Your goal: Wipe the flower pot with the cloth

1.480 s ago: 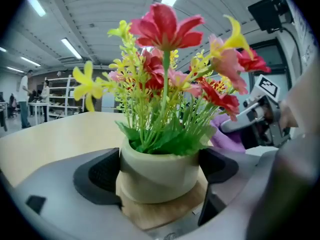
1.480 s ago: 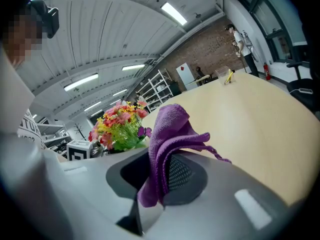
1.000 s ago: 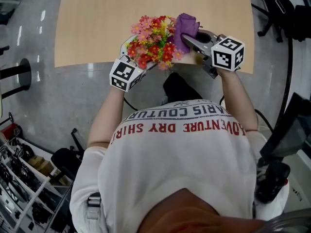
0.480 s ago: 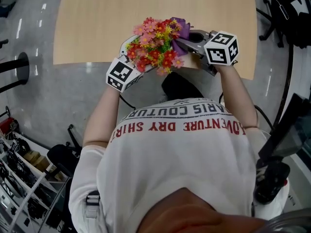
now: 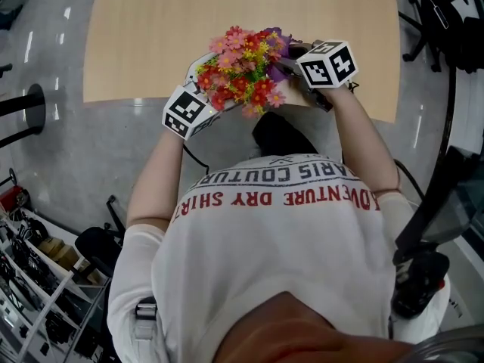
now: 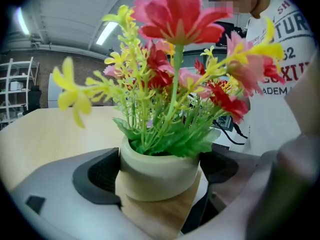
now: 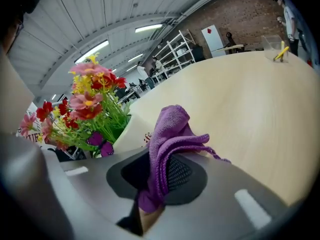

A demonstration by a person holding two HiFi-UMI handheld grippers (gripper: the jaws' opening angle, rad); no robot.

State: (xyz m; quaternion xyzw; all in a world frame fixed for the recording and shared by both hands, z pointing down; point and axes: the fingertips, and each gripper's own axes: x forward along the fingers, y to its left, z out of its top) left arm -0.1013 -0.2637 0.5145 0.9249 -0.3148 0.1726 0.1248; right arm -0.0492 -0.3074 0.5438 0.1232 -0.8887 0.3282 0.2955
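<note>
A cream flower pot (image 6: 159, 171) with red, pink and yellow artificial flowers (image 5: 242, 68) sits between the jaws of my left gripper (image 6: 160, 179), which is shut on it above the near edge of the table (image 5: 151, 36). In the head view the blooms hide the pot and the tips of the left gripper (image 5: 203, 89). My right gripper (image 7: 160, 176) is shut on a bunched purple cloth (image 7: 170, 136). The cloth lies against the pot's side (image 7: 131, 129), next to the flowers (image 7: 90, 109). From above, only a scrap of cloth (image 5: 281, 45) shows beside the right gripper (image 5: 293, 53).
The tan table stretches away beyond the pot, with a small clear container (image 7: 276, 46) at its far end. Grey floor lies around it. A black office chair (image 5: 446, 13) stands at the right, and shelving (image 5: 30, 278) at the lower left.
My right gripper has moved left with the cloth, in against the pot, so the flowers now cover most of the cloth. The left gripper and pot shifted slightly left.
</note>
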